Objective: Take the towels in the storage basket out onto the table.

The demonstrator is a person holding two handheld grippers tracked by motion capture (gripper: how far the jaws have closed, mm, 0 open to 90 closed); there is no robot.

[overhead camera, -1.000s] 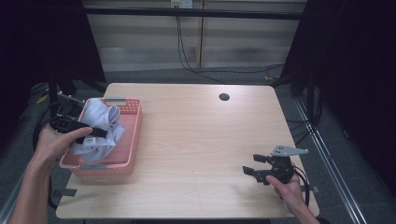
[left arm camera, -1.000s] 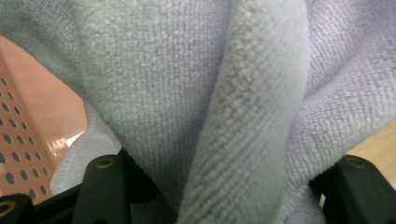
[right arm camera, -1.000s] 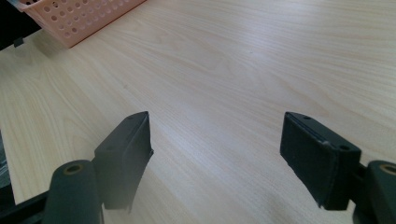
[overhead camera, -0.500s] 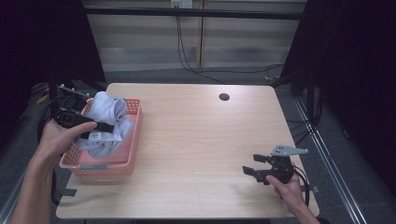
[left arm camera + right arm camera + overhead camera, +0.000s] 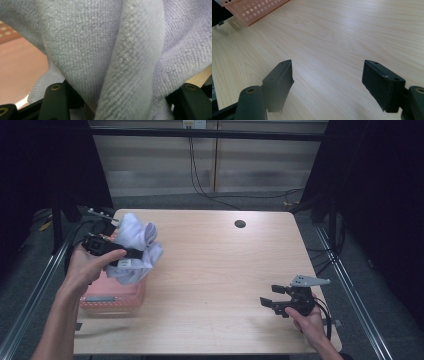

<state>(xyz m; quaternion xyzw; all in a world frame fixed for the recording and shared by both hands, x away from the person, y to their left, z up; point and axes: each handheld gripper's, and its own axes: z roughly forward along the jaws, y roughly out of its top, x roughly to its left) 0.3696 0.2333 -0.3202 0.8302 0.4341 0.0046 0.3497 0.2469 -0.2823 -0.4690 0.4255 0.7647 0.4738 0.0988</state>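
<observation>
Pale lavender towel (image 5: pixel 134 251), bunched into loose folds, hangs in the left gripper (image 5: pixel 125 253) at the left side of the wooden surface (image 5: pixel 220 270), raised above the pink perforated basket (image 5: pixel 112 294) and overlapping its right rim in the high view. The jaws of this gripper are clamped across the middle of the bundle; a small white label shows on the cloth just below them. In the left gripper view, the looped terry weave (image 5: pixel 105 50) presses between the two black jaws, with folds running upward and a stitched hem at the lower left; pink basket floor shows at the left, a strip of surface at the right. The basket sits at the near left part of the surface, beside the person's left forearm. Right gripper (image 5: pixel 272 304) rests at the near right corner, well apart from the towel, pointing left, a grey three-cornered plate on top. Its jaws stand wide and hold nothing (image 5: pixel 328 85); bare wood lies between them, with a basket corner (image 5: pixel 252 10) at the far left. A small dark round hole (image 5: pixel 240 224) marks the far side of the surface.
</observation>
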